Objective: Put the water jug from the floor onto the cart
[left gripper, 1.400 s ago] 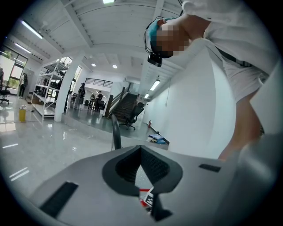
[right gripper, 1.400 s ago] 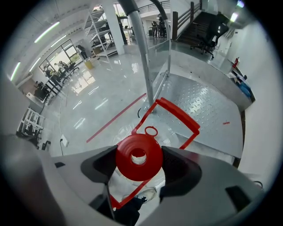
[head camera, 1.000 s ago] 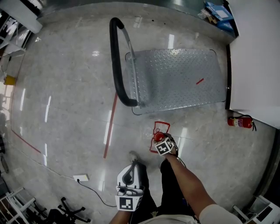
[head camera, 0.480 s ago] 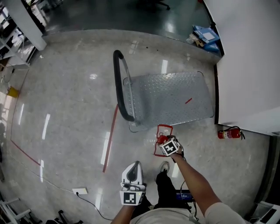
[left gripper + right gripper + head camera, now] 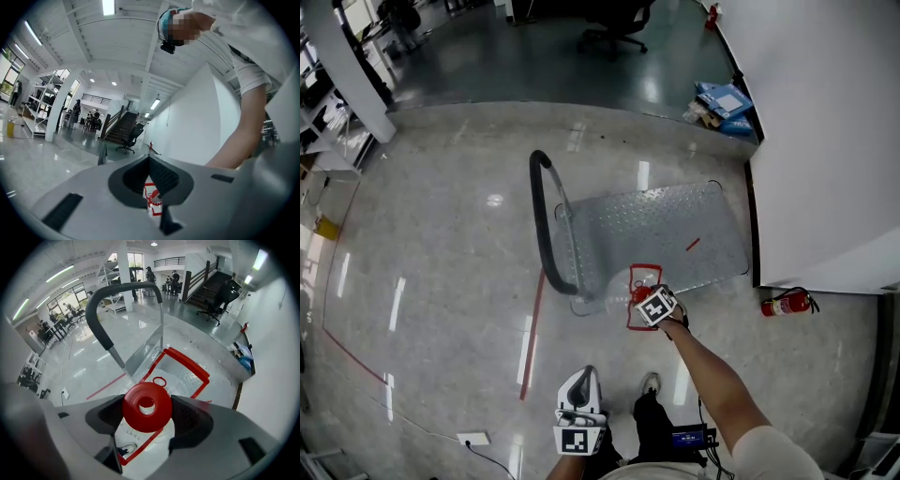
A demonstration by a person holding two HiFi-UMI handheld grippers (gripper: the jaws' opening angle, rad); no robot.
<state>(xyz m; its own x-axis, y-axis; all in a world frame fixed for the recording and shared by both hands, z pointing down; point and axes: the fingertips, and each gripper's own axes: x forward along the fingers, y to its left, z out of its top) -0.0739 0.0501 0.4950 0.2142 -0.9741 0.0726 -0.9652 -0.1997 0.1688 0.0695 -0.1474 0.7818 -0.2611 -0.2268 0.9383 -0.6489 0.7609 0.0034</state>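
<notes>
A clear water jug [image 5: 643,278] with a red carrying frame and a red cap [image 5: 147,406] hangs from my right gripper [image 5: 649,302], which is shut on its neck just below the cap. The jug is at the near edge of the cart's metal platform [image 5: 656,234], beside the black push handle [image 5: 542,220]. In the right gripper view the handle [image 5: 108,301] rises ahead on the left. My left gripper [image 5: 581,384] is low and close to the person's body, shut and holding nothing. Past its tips the jug [image 5: 152,199] shows.
A white wall [image 5: 825,141] flanks the cart on the right, with a red fire extinguisher [image 5: 786,302] on the floor at its foot. Blue items [image 5: 724,101] lie at the wall's far corner. A red tape line [image 5: 532,328] and a power strip [image 5: 473,438] are on the floor to the left.
The person has stepped forward. The right gripper has carried the jug from the floor in front of the cart to the platform's near edge. The left gripper stays low.
</notes>
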